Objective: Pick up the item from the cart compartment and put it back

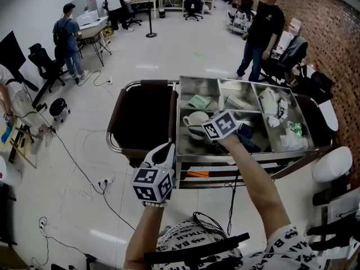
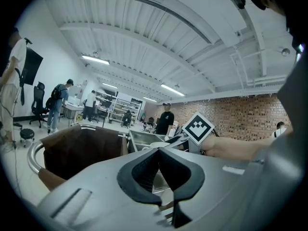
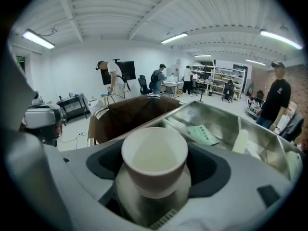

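A white cup (image 1: 194, 118) (image 3: 155, 154) stands upright in the front left compartment of the steel cart (image 1: 225, 158). My right gripper (image 1: 198, 130) (image 3: 155, 170) reaches into that compartment, its dark pads against both sides of the cup, so it is shut on it. My left gripper (image 1: 163, 150) (image 2: 157, 151) hangs at the cart's front edge beside the brown bag (image 1: 144, 117), jaws shut and holding nothing. In the left gripper view, the right gripper's marker cube (image 2: 198, 127) shows over the cart.
Other compartments hold a green packet (image 1: 198, 101) (image 3: 204, 134), a white bottle (image 1: 270, 101) and green-wrapped items (image 1: 293, 130). An orange thing (image 1: 197, 174) lies on the lower shelf. A person in black (image 1: 262, 30) stands beyond the cart; cables run across the floor at left.
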Demonstrator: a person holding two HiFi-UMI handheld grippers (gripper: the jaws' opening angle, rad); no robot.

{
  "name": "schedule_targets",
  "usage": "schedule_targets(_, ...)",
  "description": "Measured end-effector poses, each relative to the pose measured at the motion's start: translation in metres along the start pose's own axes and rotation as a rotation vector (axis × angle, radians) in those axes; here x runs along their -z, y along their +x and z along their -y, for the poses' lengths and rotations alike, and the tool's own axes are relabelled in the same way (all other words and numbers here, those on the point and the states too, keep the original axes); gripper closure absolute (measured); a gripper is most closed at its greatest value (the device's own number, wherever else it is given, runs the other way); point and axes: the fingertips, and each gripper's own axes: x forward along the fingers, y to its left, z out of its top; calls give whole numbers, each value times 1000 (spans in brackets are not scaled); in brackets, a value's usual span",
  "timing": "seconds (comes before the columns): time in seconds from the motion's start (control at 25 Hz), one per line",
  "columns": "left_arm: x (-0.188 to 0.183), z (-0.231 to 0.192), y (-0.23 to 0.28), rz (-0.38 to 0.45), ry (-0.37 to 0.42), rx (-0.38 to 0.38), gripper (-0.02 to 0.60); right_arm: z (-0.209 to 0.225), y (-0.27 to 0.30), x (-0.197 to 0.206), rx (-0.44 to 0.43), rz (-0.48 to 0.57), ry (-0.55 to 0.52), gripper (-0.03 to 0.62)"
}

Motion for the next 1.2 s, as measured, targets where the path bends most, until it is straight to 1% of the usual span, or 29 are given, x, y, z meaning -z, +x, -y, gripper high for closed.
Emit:
schedule_targets(0.12,4,-2,2,-9,-8,-4,581,2,10,5,13,-44,-23,178)
schedule_targets(0.4,10,-7,3,-16,-19,-12,581,-4,22,11,-8,-56,-11,177)
schedule_targets(0.52,10,-7,5,-14,-22,-8,581,-5,24,12,-3,-67,-26,177)
schedule_targets(0.64,12,-7,6,-16,-26,-6,581,-6,24,14,1,-79,-43,175)
schedule_targets(0.84,12,-9,7,-15,-30,-4,581,-9,19,22,6,-128,-91,172)
schedule_targets(1.08,16,-3,10,-21,-32,14,581,-6,15,30,4,-145,-81,171)
schedule_targets(1.16,17,-1,11,-22,-31,19,581,-6,15,30,10,-145,-93,169)
schedule_targets(1.2,17,-1,11,-23,-32,21,581,-7,15,29,16,-143,-103,152)
